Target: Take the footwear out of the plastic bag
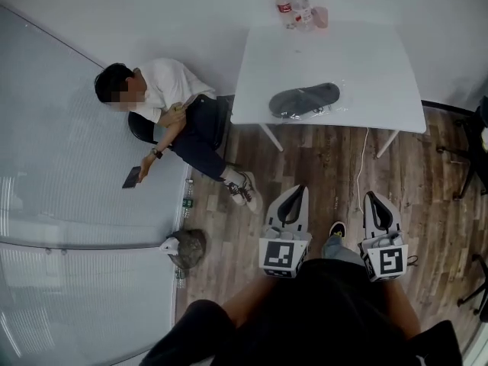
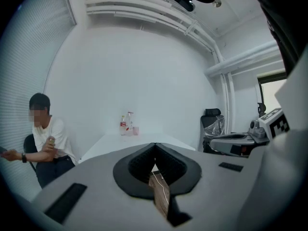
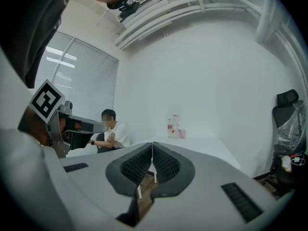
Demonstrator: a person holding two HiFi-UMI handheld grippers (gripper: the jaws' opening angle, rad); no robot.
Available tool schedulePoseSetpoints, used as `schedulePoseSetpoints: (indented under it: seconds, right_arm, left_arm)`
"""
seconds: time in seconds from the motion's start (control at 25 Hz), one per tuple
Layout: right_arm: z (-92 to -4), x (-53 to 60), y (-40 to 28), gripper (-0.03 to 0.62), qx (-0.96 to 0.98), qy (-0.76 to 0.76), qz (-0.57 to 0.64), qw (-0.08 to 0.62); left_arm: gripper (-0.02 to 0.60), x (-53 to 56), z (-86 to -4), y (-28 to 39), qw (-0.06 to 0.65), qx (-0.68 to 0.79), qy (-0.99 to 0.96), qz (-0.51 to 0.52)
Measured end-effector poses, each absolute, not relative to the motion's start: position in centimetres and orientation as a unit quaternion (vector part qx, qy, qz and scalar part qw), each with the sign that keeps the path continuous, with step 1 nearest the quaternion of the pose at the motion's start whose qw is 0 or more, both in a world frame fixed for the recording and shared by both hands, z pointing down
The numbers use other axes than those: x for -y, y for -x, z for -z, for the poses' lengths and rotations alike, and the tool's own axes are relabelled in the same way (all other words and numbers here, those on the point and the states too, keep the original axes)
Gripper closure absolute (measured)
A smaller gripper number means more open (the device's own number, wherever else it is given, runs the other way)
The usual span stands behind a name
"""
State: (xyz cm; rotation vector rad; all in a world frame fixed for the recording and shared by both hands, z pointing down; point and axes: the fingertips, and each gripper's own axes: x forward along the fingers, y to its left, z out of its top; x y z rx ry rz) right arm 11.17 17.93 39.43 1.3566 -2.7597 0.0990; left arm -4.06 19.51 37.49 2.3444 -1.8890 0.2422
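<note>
Both grippers are empty with jaws pressed together. The left gripper [image 1: 298,191] and right gripper [image 1: 372,197] hover over open wood floor [image 1: 320,162]. At twelve o'clock stands one white table [image 1: 381,90]. The dark footwear [image 1: 305,97] lies in its plastic bag [image 1: 337,107] near the table's front edge, with two bottles [image 1: 284,4] and one cup [image 1: 319,16] at the far edge. One seated person [image 1: 179,101] is at ten o'clock, feet near the left gripper.

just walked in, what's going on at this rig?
Nothing is handled yet. The person holds the left gripper and right gripper over the wood floor, short of the white table, both with jaws shut and empty. The dark shoe lies on the table inside its clear plastic bag. A seated person holds a phone.
</note>
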Motion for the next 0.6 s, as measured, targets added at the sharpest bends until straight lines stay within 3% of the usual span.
schedulePoseSetpoints:
  seconds: [0.6]
  right_arm:
    - [-38.1,-13.8,-14.0,0.574,0.905,-0.423,-0.028,-0.027]
  left_arm:
    - [0.558,-16.2,-35.4,3.0,0.032,0.658,-0.748,-0.081]
